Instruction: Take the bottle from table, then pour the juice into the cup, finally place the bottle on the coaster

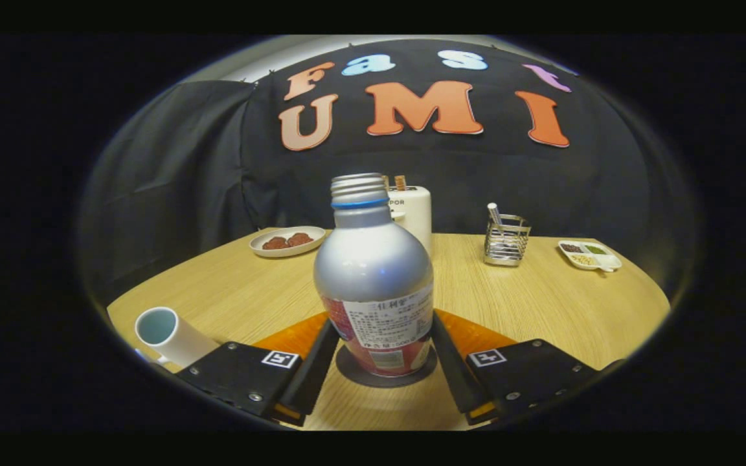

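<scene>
Upright on a dark round coaster (386, 377) stood the silver metal bottle (373, 285), uncapped, between the hand-held gripper (383, 362) fingers, which flanked its labelled waist; contact unclear. Smooth, rigid, probably slippery: grip the label band. White cup (169, 336) at eight o'clock on the wooden counter (541, 310).

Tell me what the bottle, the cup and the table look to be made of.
Bottle, held between the claw fingers and standing on the dark coaster: likely aluminium, matte silver with soft highlights, threaded bare neck, paper-like label.
Cup, beside the claw: smooth white, glazed ceramic or plastic; cannot tell which.
Table: light wood or wood-look laminate, fine straight grain, low sheen.
</scene>
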